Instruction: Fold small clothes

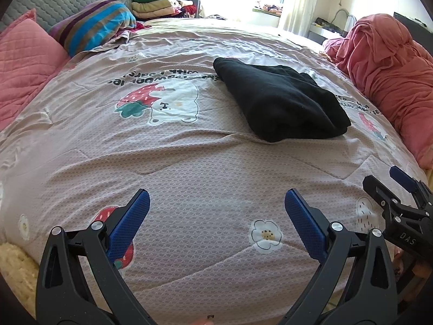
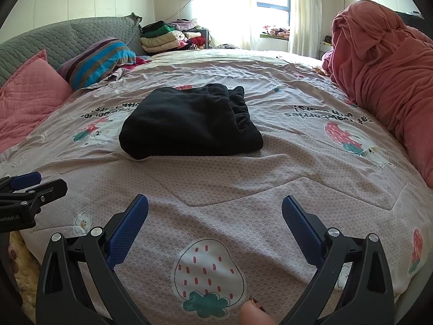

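looks like you're basically done with this one, the black garment (image 2: pixel 189 124) sits folded in a neat bundle mid-bed (image 2: pixel 243 189) while your left hand-held gripper (image 1: pixel 216 216) and right hand-held gripper (image 2: pixel 215 216) both hang spread wide and empty well short of it

Pink quilt (image 2: pixel 216 189) printed with strawberries and bears, spread over a wide bed. Grey quilted headboard (image 2: pixel 67 38) at left against a cream wall. Bright curtained window (image 2: pixel 270 2) beyond, flooding daylight.
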